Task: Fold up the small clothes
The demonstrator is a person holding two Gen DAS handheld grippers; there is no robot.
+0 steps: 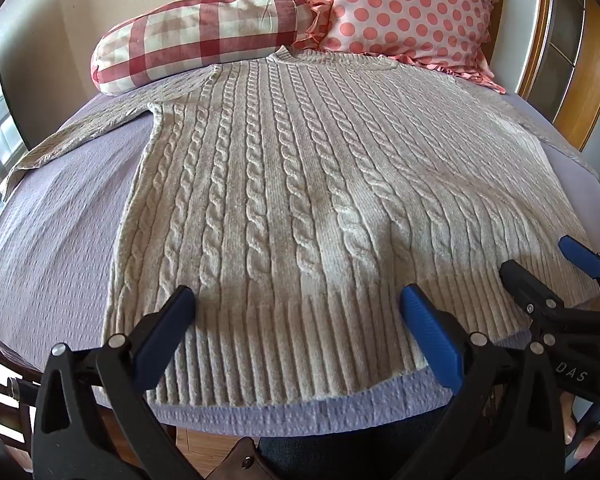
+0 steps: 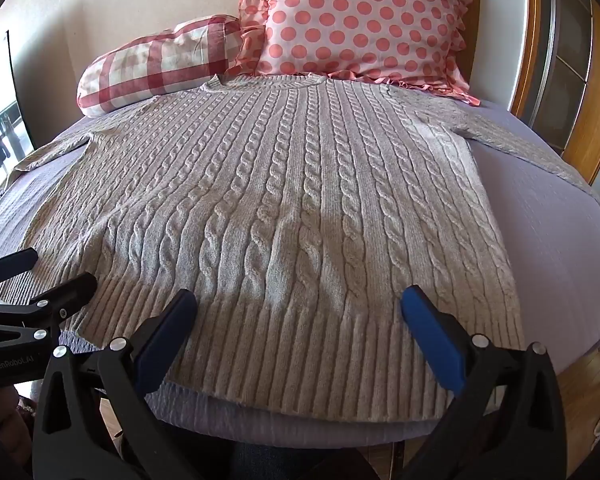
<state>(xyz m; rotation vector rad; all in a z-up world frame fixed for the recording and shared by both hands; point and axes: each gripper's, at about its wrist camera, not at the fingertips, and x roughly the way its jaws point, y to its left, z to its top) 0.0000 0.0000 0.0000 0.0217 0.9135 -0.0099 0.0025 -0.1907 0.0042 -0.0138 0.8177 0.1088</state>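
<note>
Cream cable-knit sweater [image 1: 300,184] lies flat, front up, spread across a bed with a lavender cover [image 1: 60,240]. Neckline points toward the pillows at the far end; ribbed hem [image 1: 284,344] lies near the bed's near edge, not quite reaching it, with a strip of cover showing below. One sleeve [image 1: 76,132] stretches out along the cover on the left; the other sleeve [image 2: 520,140] runs out toward the right edge of the bed. Knit looks mostly smooth, with slight rumpling low in the body just above the ribbing.

Left gripper [image 1: 296,312] hovers above the hem on the sweater's left half, its two fingers spread wide, nothing between them. Cannot tell if the tips touch the knit. Right gripper [image 2: 300,312] hovers over the hem on the right half, likewise spread wide and gripping nothing. The two tools sit side by side: the right one shows at the right edge of the left wrist view, the left one at the left edge of the right wrist view.

Behind the neckline, a red-and-white checked bolster pillow [image 1: 204,36] on the left, a pink polka-dot pillow [image 1: 404,12] with a ruffled edge on the right, both touching or overlapping the sweater's top edge. Plain cream wall [image 1: 72,8] behind. Wooden frame [image 1: 572,64] at far right.
</note>
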